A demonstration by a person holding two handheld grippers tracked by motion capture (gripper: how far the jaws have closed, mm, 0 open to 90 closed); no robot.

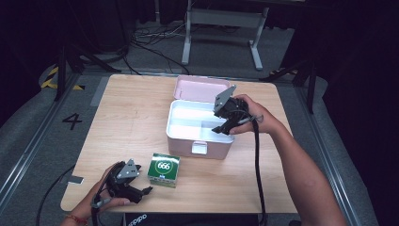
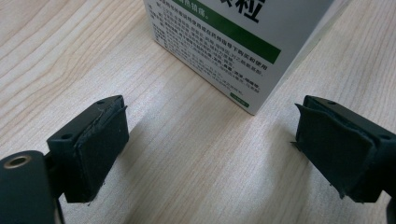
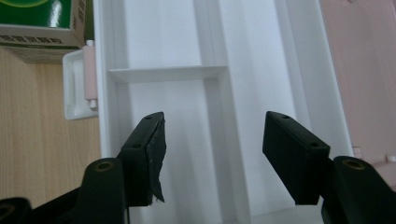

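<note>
A pink storage box stands open in the middle of the table, its lid tipped back and its white tray divided into compartments. A green and white carton marked 666 sits in front of the box, toward the left. My left gripper rests near the table's front edge, open, with the carton just beyond its fingertips and bare wood between the pads. My right gripper hovers over the right end of the box, open and empty, pointing at the tray.
The box's white latch faces the front edge. The carton's corner lies beyond the box wall in the right gripper view. Bare wooden table spreads to the left of the box. A black cable trails along the right forearm.
</note>
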